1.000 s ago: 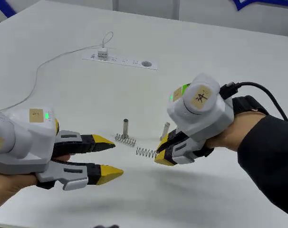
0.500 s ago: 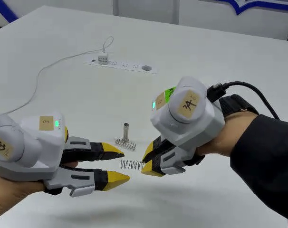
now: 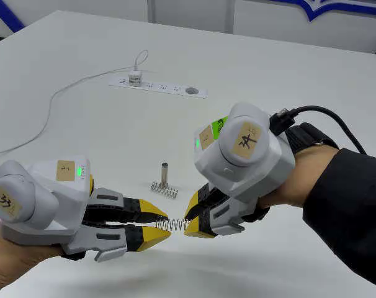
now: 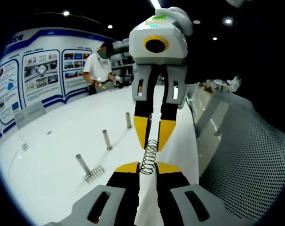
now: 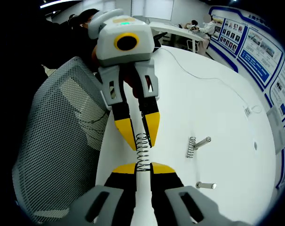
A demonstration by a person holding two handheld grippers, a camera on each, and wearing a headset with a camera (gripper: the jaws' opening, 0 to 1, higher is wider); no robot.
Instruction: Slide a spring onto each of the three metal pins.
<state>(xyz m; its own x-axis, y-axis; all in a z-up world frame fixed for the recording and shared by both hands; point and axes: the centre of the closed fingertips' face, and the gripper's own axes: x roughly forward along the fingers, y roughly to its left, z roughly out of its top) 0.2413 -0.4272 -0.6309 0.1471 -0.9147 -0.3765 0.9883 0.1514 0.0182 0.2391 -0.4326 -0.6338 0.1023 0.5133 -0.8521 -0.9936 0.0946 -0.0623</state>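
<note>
Spring [image 3: 172, 225], head view: a coil hangs level above the white table [image 3: 82, 143], bridging the two grippers. The right gripper [image 3: 194, 220] pinches one end between its yellow-tipped jaws. The left gripper [image 3: 154, 223] has its jaws drawn in on the other end and appears to nip it, though the contact is partly hidden. Behind them a first pin [image 3: 164, 172] stands upright, with a second spring [image 3: 163, 188] lying at its foot. Farther back lie a power strip [image 3: 158, 85] and a white cable [image 3: 64, 87].

Left gripper view: the left gripper [image 4: 147, 168] has its jaws close together about the near end of the spring [image 4: 149, 157]. The right gripper [image 4: 152, 129] faces it, clamped on the far end. To the side stand the first pin [image 4: 83, 165], with the second spring [image 4: 94, 174] at its base, then a second pin [image 4: 106, 139] and a third pin [image 4: 128, 120], all bare. A person [image 4: 98, 66] stands in the background.

Right gripper view: the right gripper [image 5: 141, 168] grips the spring [image 5: 142, 150], and the left gripper [image 5: 138, 127] meets it head-on. The first pin [image 5: 203, 140] and second spring [image 5: 191, 147] lie well apart from the grippers. A mesh chair [image 5: 62, 122] is alongside the table.
</note>
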